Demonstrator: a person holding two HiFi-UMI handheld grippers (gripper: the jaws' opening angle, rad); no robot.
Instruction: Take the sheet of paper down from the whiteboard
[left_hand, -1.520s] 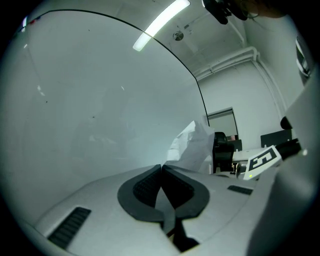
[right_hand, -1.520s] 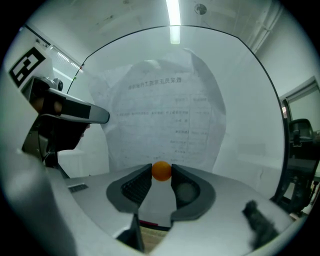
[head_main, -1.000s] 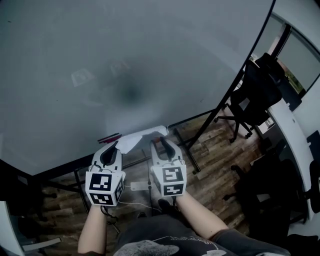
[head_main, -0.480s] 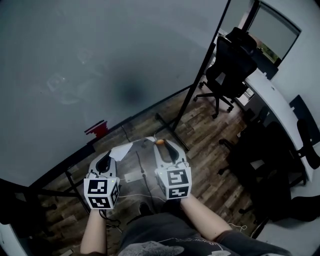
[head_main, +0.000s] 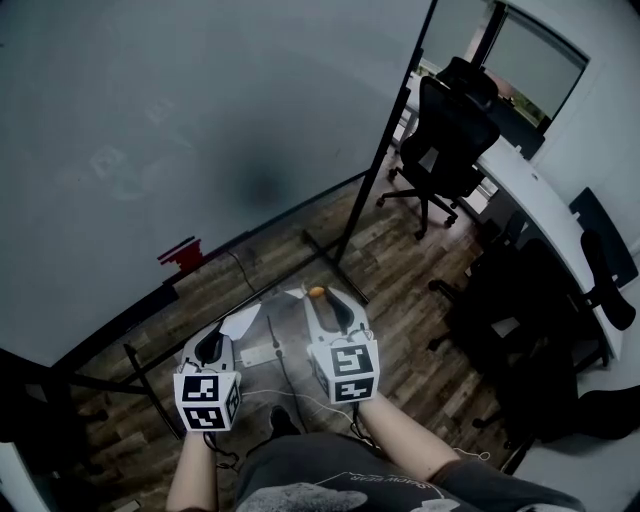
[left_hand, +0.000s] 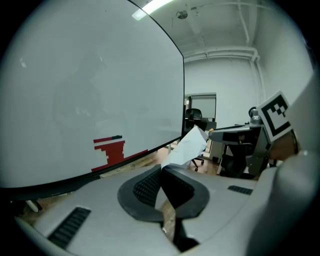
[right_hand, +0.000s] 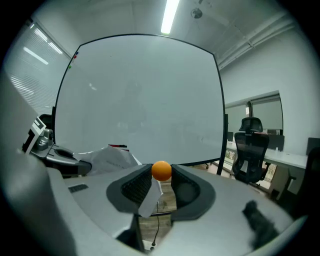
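The sheet of paper (head_main: 241, 321) is already off the whiteboard (head_main: 150, 150). It hangs in the air between the two grippers, low in front of the board's bottom edge and above the wooden floor (head_main: 400, 270). The left gripper (head_main: 222, 331) has its jaws closed flat on one end of the sheet, which sticks up creased past the tips. The right gripper (head_main: 322, 300) pinches a small orange ball (head_main: 317, 292), likely the magnet that pinned the sheet, with a white corner of paper tucked between the jaws beneath it. The sheet looks light, limp and easily torn. I judge a grip near an edge safest, with both ends moving together.
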